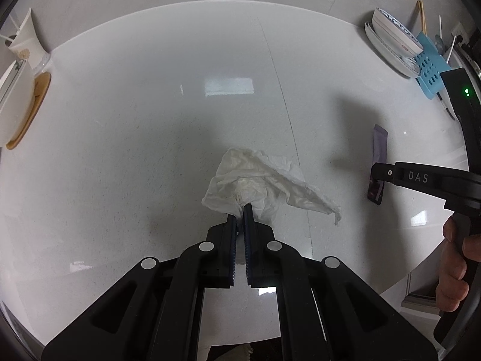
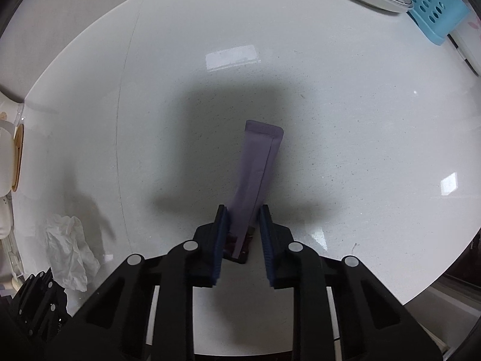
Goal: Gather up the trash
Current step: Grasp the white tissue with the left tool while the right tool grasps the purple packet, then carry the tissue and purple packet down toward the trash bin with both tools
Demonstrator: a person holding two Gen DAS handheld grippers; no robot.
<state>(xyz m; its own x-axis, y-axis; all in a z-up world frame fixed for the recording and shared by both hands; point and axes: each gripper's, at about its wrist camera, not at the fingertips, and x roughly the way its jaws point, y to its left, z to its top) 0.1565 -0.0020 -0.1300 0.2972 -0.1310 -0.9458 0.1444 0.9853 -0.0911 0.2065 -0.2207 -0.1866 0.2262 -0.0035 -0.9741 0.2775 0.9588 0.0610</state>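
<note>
The left hand-held gripper points steeply down at the white counter. Its blue pads are pressed almost together, and they pinch a corner of a crumpled white tissue. The rest of the tissue spreads out on the counter in front of the gripper, near the middle of the counter and just left of a thin seam line that runs across the surface.

The right hand-held gripper also points down, toward the right side of the counter. A long purple wrapper lies flat there, and its near end sits between the two pads. The pads stand close on both edges of the wrapper; the left one seems to touch it, but I cannot tell if the right one presses it. In the left wrist view a hand holds the handle of this gripper at the right edge of the counter.

The tissue and the wrapper are apart, with the seam line between them.

At the far right corner of the counter stand white plates in a blue rack. At the left edge there is a white container on a wooden board.
</note>
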